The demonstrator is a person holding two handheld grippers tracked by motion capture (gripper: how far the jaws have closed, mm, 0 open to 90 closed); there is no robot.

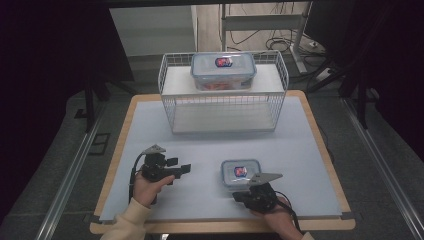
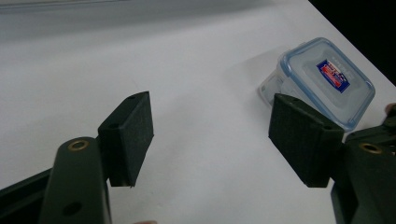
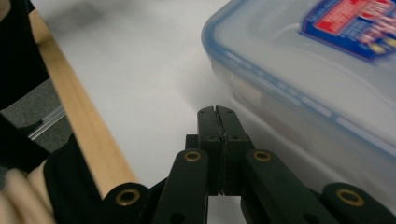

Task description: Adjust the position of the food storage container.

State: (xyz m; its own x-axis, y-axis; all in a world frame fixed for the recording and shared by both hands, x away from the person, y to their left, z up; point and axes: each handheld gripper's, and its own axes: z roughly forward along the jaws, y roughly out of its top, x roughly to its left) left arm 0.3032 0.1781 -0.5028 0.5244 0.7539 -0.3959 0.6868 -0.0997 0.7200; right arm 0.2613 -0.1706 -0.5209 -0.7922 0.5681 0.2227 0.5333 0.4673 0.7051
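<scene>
A small clear food box with a blue-rimmed lid and red-blue label [image 1: 240, 172] [image 2: 322, 79] [image 3: 322, 70] sits on the white table top near the front right. My right gripper [image 1: 239, 196] [image 3: 217, 112] is shut with nothing in it, its tip just at the box's near side. My left gripper [image 1: 181, 166] [image 2: 210, 135] rests to the left of the box, pointing toward it, jaws open and empty. A larger box of the same kind [image 1: 223, 70] stands on top of the white wire shelf [image 1: 170, 107] at the back.
The wooden table edge [image 1: 220, 226] [image 3: 88, 126] runs along the front, close behind both hands. The wire shelf's lower level [image 1: 222, 119] holds nothing. Cables and a desk frame [image 1: 265, 22] lie on the floor beyond the table.
</scene>
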